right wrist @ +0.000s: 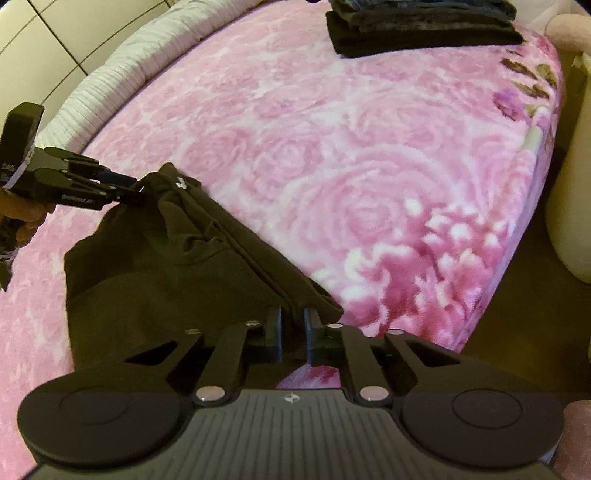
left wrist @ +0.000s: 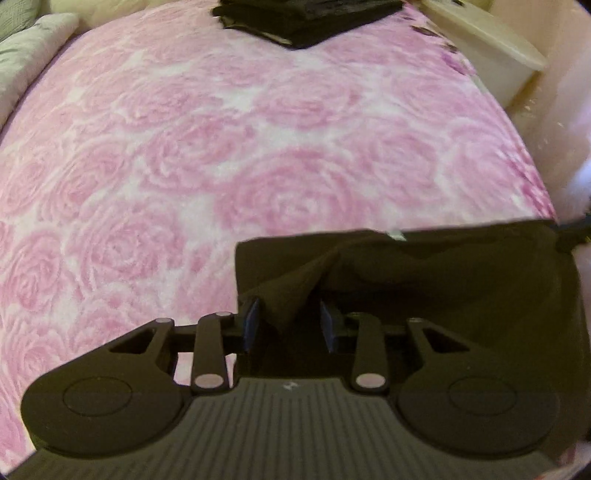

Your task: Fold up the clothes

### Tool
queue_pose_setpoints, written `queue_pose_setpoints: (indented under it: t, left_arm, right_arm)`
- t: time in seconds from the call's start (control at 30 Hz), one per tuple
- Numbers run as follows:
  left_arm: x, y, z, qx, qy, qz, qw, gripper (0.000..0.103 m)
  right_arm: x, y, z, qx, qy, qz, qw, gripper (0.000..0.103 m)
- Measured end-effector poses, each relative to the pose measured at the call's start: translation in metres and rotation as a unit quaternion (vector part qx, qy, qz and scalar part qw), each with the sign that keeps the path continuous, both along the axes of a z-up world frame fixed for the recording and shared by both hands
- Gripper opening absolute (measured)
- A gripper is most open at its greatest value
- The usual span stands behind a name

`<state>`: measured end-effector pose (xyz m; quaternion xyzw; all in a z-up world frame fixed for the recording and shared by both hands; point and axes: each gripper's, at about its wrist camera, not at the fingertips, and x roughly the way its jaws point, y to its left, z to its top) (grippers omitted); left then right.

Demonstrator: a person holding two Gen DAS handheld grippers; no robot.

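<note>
Both my grippers pinch one dark garment (right wrist: 173, 258) on the pink rose blanket (right wrist: 332, 166), right gripper (right wrist: 293, 325) narrowly clamping its edge, left gripper (left wrist: 290, 321) gripping a fold; tiny white label (right wrist: 180, 183), unreadable.

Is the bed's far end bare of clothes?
No, a stack of folded dark clothes lies at the far end of the pink blanket.

Both grippers angle downward over the dark garment (right wrist: 155, 258) — the left gripper (left wrist: 291, 325) pinching one corner, the right gripper (right wrist: 293, 332) clamped on the opposite corner.
</note>
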<state>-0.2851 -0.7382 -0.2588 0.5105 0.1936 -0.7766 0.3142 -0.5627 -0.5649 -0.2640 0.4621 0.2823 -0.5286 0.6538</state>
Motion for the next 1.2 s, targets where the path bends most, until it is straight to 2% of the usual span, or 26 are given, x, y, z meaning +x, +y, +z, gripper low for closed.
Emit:
queue_pose_setpoints:
  t: [0.07,0.17,0.27,0.37,0.43,0.53,0.57,0.67,0.73,0.77,0.87,0.97,1.03,1.1,1.2]
  left_arm:
    - [-0.004,-0.011,-0.005,-0.014,0.003,0.027,0.9995,0.020]
    - [-0.010,-0.024,-0.013,-0.009,0.003,0.043,0.9990,0.020]
    - [-0.003,-0.026,-0.003,-0.028,-0.001,0.058,0.9980,0.021]
    - [0.016,-0.011,0.022,-0.067,-0.014,0.048,0.9965,0.021]
    - [0.029,0.005,0.034,-0.072,-0.023,0.040,0.9963,0.021]
    - [0.039,0.034,0.038,-0.049,-0.008,0.029,0.9983,0.021]
    - [0.039,0.043,0.036,-0.039,-0.001,0.024,0.9990,0.021]
    - [0.029,0.061,0.018,-0.009,0.018,0.008,0.9998,0.021]
    - [0.016,0.062,0.001,0.000,0.024,0.004,0.9997,0.021]
    - [0.011,0.059,-0.006,0.004,0.024,0.005,0.9997,0.021]
    - [0.001,0.045,-0.023,0.014,0.018,0.009,0.9997,0.024]
    - [0.001,0.043,-0.017,0.017,0.018,0.009,0.9996,0.024]
    - [0.002,0.049,-0.004,0.006,0.022,0.009,0.9997,0.022]
    - [0.001,0.052,0.008,0.006,0.049,0.013,0.9987,0.023]
    - [-0.011,0.052,0.006,0.016,0.073,0.012,0.9971,0.023]
  right_arm:
    - [0.001,0.000,0.000,-0.006,0.013,0.001,1.000,0.007]
    - [0.002,-0.003,-0.004,-0.006,0.019,0.006,1.000,0.006]
    - [0.000,-0.005,-0.003,-0.007,0.022,0.006,1.000,0.008]
    - [-0.005,0.001,0.019,-0.041,0.047,-0.017,0.998,0.028]
    - [-0.004,0.004,0.034,-0.060,0.048,-0.019,0.997,0.028]
    - [0.021,0.002,0.047,-0.085,0.040,0.051,0.994,0.028]
    - [0.035,0.000,0.047,-0.095,0.036,0.090,0.991,0.027]
    - [0.070,-0.010,0.037,-0.113,0.033,0.176,0.977,0.026]
    - [0.085,-0.024,0.019,-0.103,0.045,0.203,0.973,0.024]
    - [0.087,-0.031,0.010,-0.100,0.055,0.205,0.972,0.023]
    - [0.080,-0.051,-0.006,-0.101,0.076,0.199,0.972,0.009]
    - [0.067,-0.059,-0.001,-0.101,0.079,0.182,0.975,0.025]
    - [0.059,-0.059,0.008,-0.101,0.077,0.170,0.977,0.025]
    - [0.057,-0.050,0.020,-0.109,0.071,0.168,0.977,0.026]
    - [0.062,-0.035,0.028,-0.114,0.060,0.188,0.974,0.026]
